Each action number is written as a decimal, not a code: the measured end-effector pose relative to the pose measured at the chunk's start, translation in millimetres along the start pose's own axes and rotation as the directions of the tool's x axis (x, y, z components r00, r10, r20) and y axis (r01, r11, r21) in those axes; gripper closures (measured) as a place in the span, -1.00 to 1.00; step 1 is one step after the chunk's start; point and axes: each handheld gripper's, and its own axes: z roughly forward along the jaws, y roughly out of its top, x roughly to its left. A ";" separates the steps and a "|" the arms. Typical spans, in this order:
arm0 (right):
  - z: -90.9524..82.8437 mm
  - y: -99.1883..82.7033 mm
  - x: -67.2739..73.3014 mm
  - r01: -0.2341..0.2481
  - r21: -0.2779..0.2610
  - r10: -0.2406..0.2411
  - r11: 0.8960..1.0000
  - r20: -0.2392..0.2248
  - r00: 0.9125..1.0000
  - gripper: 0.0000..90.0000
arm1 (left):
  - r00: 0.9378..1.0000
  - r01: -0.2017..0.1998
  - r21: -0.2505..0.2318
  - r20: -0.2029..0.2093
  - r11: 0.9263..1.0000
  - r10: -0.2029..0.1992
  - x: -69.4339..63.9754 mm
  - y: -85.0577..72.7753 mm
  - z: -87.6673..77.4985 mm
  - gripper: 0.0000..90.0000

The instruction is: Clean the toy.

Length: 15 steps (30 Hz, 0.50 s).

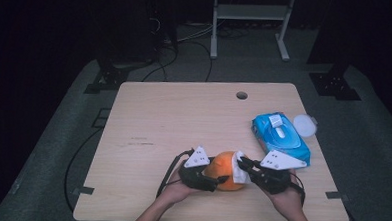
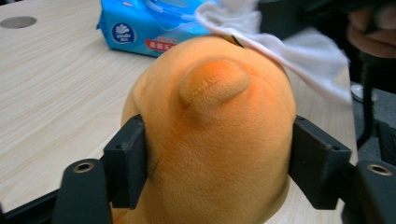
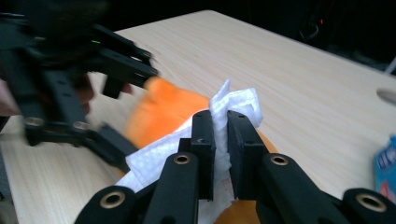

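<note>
Gripping the orange plush toy (image 2: 215, 140), the left gripper (image 2: 217, 163) holds it; the right gripper (image 3: 221, 140) pinches a white wipe (image 3: 233, 105) against it.

Soft plush, thin tissue, matt plastic on pale wood grain

The orange toy (image 2: 219, 140) is short-piled, velvety plush; the white wipe (image 3: 233, 105) looks thin and crinkled; the tongs are matt black plastic; the table (image 1: 184, 115) is smooth light wood-grain; the blue wipe pack (image 1: 280, 136) is glossy film.
</note>
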 end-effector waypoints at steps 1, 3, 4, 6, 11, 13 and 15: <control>-0.2 -2.3 -4.2 -0.018 0.007 0.018 1.000 -0.004 1.000 0.79 | 1.000 -0.009 0.002 0.021 1.000 0.009 -0.3 -0.2 0.6 -0.42; -0.3 -5.4 -9.1 -0.044 0.014 0.045 0.999 -0.025 0.999 0.79 | 0.999 -0.028 0.000 0.044 1.000 0.028 -0.4 -0.9 -0.1 -0.50; -0.3 -5.4 -9.1 -0.044 0.014 0.045 0.999 -0.025 0.999 0.79 | 0.999 -0.028 0.000 0.044 1.000 0.028 -0.4 -0.9 -0.1 -0.55; -0.7 -7.1 -11.3 -0.034 0.019 0.034 0.999 -0.021 0.999 0.78 | 0.997 -0.054 -0.017 0.053 0.998 0.055 3.4 -2.5 -2.8 -0.62; 0.0 -9.5 -15.7 -0.058 0.020 0.059 0.998 -0.029 0.998 0.78 | 0.997 -0.053 -0.027 0.047 0.998 0.055 11.4 -7.2 -1.2 -0.83; 1.0 -10.8 -17.1 -0.071 0.024 0.072 0.997 -0.036 0.997 0.78 | 0.998 -0.025 0.008 0.064 1.000 0.024 14.7 -13.1 7.7 -0.91; 1.8 -11.5 -17.5 -0.077 0.023 0.078 0.997 -0.038 0.996 0.78 | 0.998 -0.024 0.005 0.066 1.000 0.024 14.4 -15.6 11.7 -0.94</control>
